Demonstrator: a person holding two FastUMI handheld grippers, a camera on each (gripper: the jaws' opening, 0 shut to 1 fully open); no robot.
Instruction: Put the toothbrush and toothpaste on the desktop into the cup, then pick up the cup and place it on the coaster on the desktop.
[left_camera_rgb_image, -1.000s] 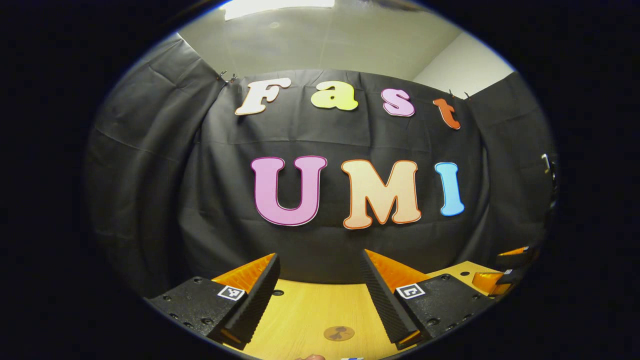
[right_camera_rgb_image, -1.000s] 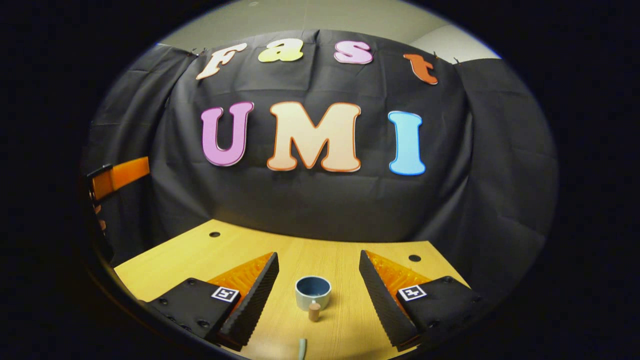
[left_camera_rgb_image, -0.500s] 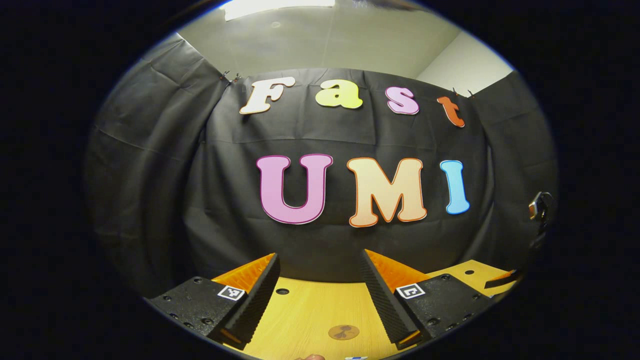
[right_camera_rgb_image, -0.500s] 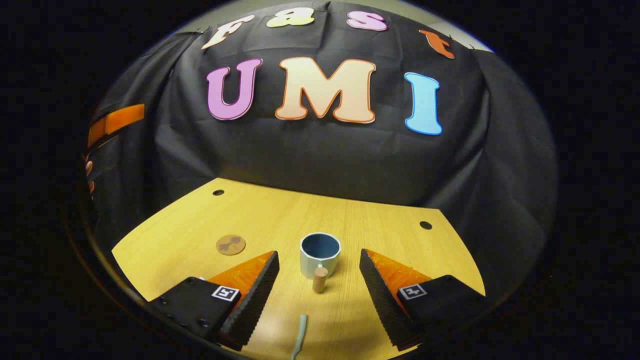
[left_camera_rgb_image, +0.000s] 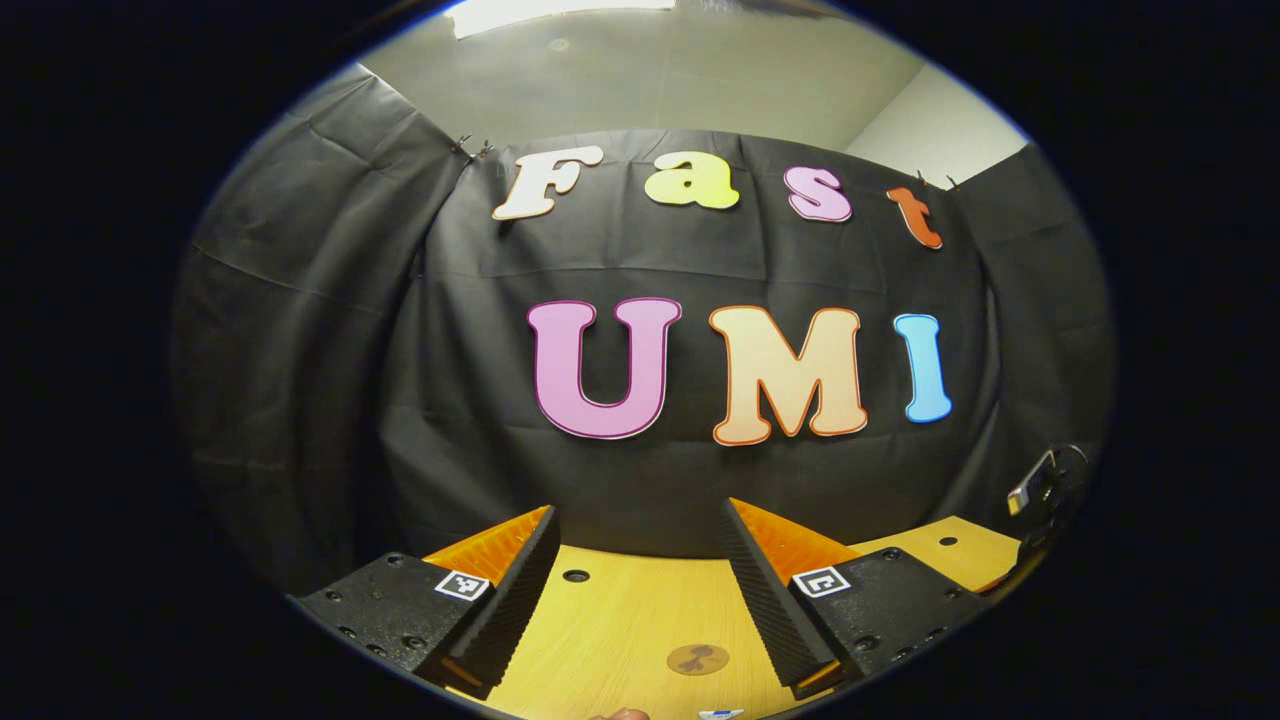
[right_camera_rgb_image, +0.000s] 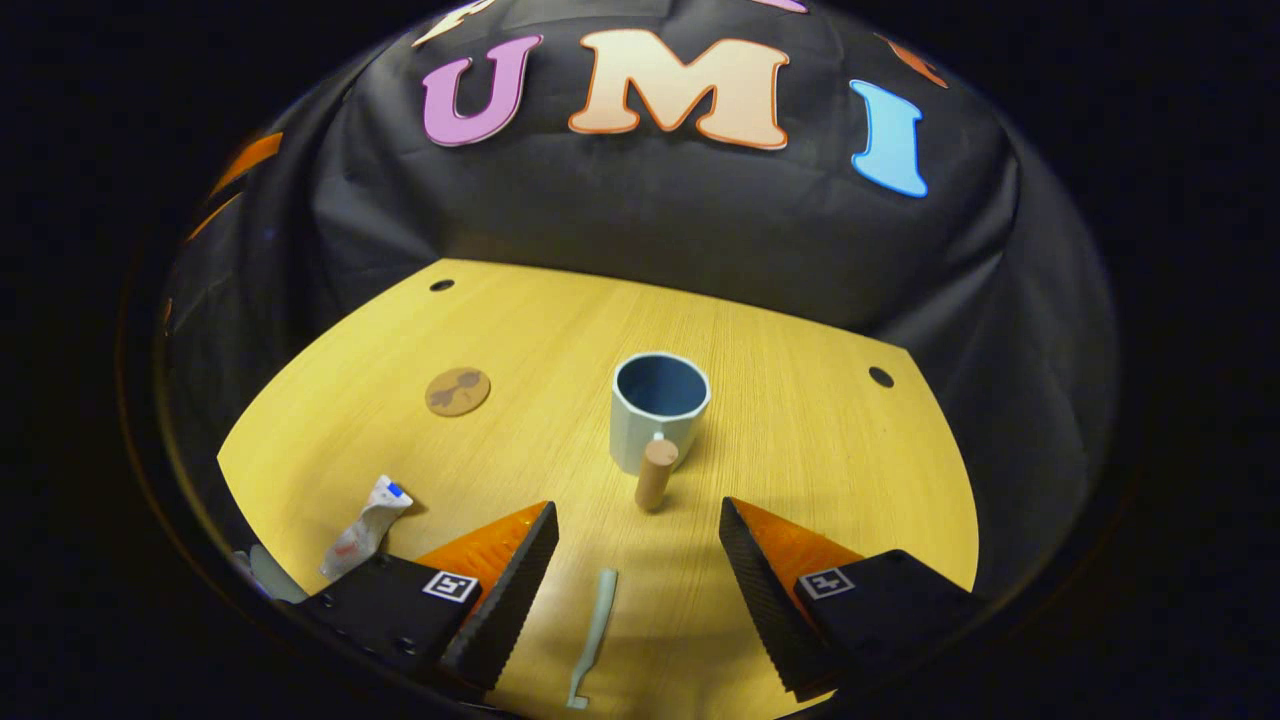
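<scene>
My right tongs (right_camera_rgb_image: 637, 575) stand apart, holding nothing, tipped down over the pale wooden worktop (right_camera_rgb_image: 800, 420). Between their 2 fingers, close in, lies the slim pale-green plastic toothbrush (right_camera_rgb_image: 593, 636), flat and pointing away from me. Just beyond its far end stands the light-blue ceramic cup with a dark-blue inside (right_camera_rgb_image: 659, 405), upright, its stubby wooden peg handle (right_camera_rgb_image: 655, 474) turned toward me. Off to the left of my left finger lies the small crumpled white toothpaste tube with a blue cap (right_camera_rgb_image: 364, 525), and farther out on that side the round brown cork coaster (right_camera_rgb_image: 458, 390), well apart from the cup.

My left tongs (left_camera_rgb_image: 637, 585) are also apart and empty, aimed at the booth wall, with the coaster (left_camera_rgb_image: 698, 658) between their fingers.

I judge the toothbrush light, stiff and thin, likely to slide or roll, so I would pinch it mid-handle. The tube looks soft; I would squeeze its body gently. The cup seems heavier and breakable.
</scene>
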